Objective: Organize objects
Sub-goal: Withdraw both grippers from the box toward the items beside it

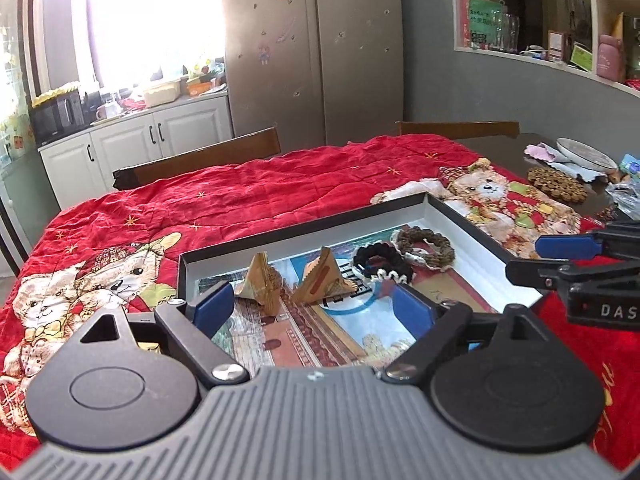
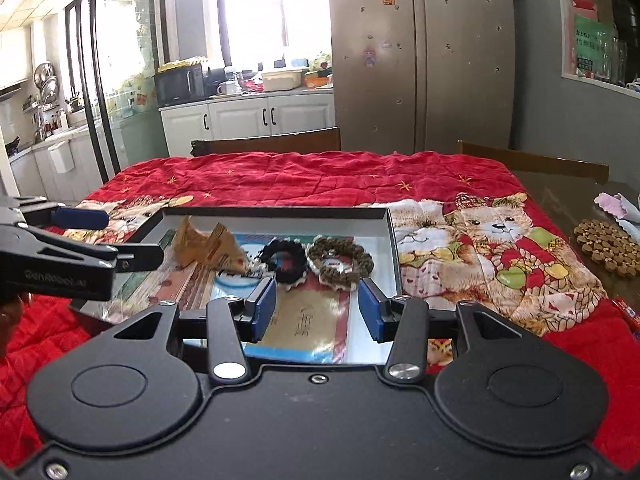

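a: inside the shallow black-rimmed tray (image 2: 394, 240) on the red quilt (image 2: 304, 178), four things already sit in a row: two folded paper pieces (image 2: 212, 246), a black scrunchie (image 2: 285, 260) and a brown beaded bracelet (image 2: 340, 262).

b: where in the tray, exactly?

a: from the right wrist view, the paper pieces are toward ten o'clock of the tray's middle, the scrunchie near twelve, the bracelet toward two o'clock, close to the right wall. the scrunchie and bracelet lie just beside each other; i cannot tell if they touch.

b: and the tools?

a: the left tool (image 1: 312, 308) stands wide with nothing between its blue pads (image 1: 212, 304); the paper pieces lie beyond its tips. the right tool (image 2: 317, 308) is at a middling gap, pads bare, over the tray's printed floor. neither carries anything.

b: so is the job finished?

a: my guess is that it is mostly done. nothing loose shows on the quilt around the tray. off the quilt, toward three o'clock on the bare bench (image 1: 532, 148), there is a round wooden trivet (image 1: 556, 184), a plate (image 1: 586, 154) and some crumpled bits, but i cannot say whether they belong to the task.

b: what would be left, then?

a: perhaps tidying the row, or fetching those far items if they count. otherwise both tools look free to withdraw.
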A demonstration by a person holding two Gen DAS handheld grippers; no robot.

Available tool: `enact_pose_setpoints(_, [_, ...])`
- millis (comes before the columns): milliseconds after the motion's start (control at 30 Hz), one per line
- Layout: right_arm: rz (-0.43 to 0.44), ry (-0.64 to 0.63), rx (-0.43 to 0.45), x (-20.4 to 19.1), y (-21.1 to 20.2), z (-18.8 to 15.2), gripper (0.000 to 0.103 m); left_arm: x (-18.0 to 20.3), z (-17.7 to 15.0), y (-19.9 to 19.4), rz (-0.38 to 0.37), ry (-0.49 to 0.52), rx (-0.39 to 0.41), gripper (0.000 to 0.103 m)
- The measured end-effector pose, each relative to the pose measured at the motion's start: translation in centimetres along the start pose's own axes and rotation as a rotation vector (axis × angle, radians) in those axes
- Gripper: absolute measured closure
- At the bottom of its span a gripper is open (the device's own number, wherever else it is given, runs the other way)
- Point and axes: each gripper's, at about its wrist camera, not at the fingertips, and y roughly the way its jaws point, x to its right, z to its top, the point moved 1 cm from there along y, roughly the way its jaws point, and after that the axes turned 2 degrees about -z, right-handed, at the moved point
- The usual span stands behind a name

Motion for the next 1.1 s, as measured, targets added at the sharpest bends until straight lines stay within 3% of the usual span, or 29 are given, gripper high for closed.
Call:
enact_pose_setpoints(733, [0.066,-0.088,-0.008,-1.8,-5.1,-3.2,0.058,2.2,-4.6,-5.6,-0.100,0.074,-0.003,0.010])
enact_pose_setpoints(1100, [0.116,-0.115,-0.044,-2.8,-6.3,-5.6,0.058,3.3,-8.6,-6.6,-0.223,0.133,-0.080,0.010])
